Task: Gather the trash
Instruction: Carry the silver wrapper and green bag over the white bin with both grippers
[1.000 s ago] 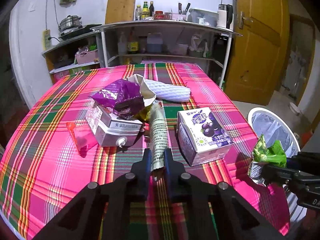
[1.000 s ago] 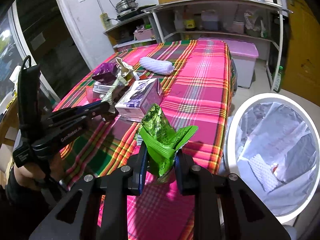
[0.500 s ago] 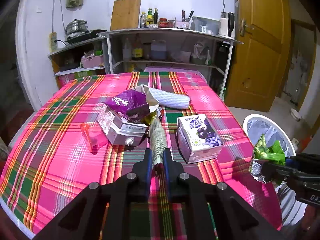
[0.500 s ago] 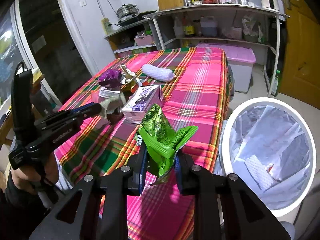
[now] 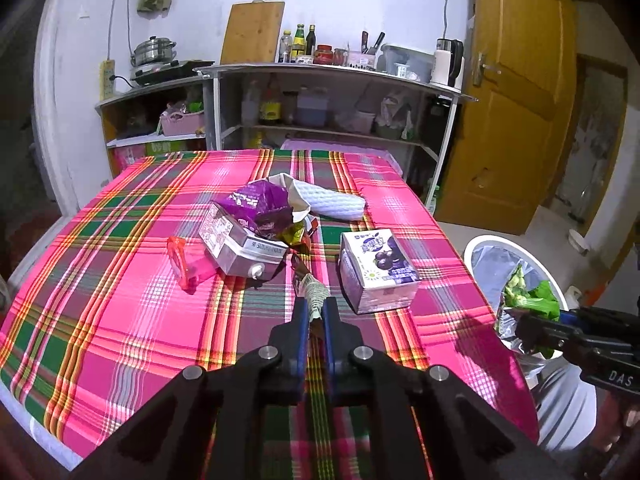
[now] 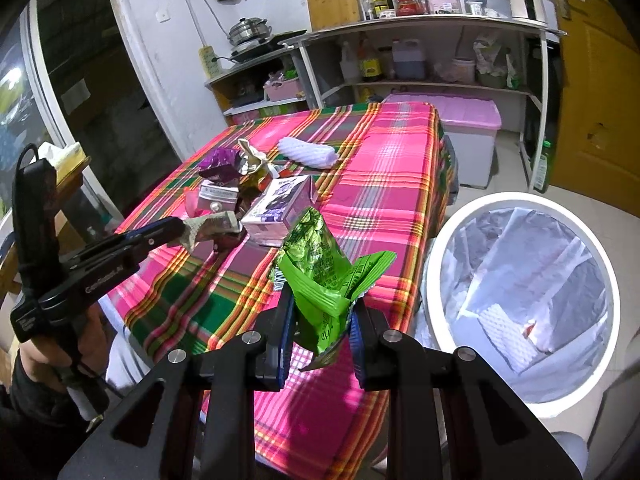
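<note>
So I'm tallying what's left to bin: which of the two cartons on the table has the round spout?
The grey-and-white carton under the purple wrapper; its white spout faces the camera. The blueberry-print carton shows none.

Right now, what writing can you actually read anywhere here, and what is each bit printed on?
"DAS": right gripper, on its body; the rest is cut off.
"110": green wrapper, low on it; its other print is too small.
Purple carton: Chinese characters on top, too blurred to read.
Grey box: side lettering blurred.
Left gripper: white lettering on its body, unreadable.
</note>
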Motion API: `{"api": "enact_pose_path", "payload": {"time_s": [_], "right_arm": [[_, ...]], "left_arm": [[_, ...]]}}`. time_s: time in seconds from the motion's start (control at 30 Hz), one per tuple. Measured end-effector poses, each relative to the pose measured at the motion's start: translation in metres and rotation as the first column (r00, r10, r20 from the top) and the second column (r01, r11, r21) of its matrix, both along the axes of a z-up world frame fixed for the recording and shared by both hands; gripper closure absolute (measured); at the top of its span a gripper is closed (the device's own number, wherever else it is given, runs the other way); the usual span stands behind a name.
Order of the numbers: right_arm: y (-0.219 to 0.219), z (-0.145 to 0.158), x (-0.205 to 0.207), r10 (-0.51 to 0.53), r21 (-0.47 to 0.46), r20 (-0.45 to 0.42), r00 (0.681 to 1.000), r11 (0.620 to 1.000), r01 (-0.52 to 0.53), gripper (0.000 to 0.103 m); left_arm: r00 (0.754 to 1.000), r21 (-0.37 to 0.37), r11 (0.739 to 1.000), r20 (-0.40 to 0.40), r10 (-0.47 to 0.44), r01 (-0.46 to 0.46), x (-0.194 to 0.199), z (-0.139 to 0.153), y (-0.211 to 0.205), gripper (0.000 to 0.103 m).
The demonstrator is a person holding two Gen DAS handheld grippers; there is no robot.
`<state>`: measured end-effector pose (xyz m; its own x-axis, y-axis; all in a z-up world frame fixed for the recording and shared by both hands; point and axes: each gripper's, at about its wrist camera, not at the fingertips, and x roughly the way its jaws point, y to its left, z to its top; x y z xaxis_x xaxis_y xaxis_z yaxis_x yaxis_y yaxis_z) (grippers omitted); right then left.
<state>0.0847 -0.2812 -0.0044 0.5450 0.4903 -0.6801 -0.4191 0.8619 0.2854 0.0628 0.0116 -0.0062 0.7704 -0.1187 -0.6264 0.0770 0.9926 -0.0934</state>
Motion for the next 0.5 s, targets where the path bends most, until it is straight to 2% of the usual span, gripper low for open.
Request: {"api": "enact_pose_path", "payload": {"time_s": [0.5], "right_arm": [[-0.027,0.008,-0.002,-0.059,0.015,0.025,0.998,0.998,0.058,0.078]], "left_arm": [[0.996,-0.042,0.997,0.059,-0.069,0.071,-0.011,0.031,-0.02,0.096]]}}
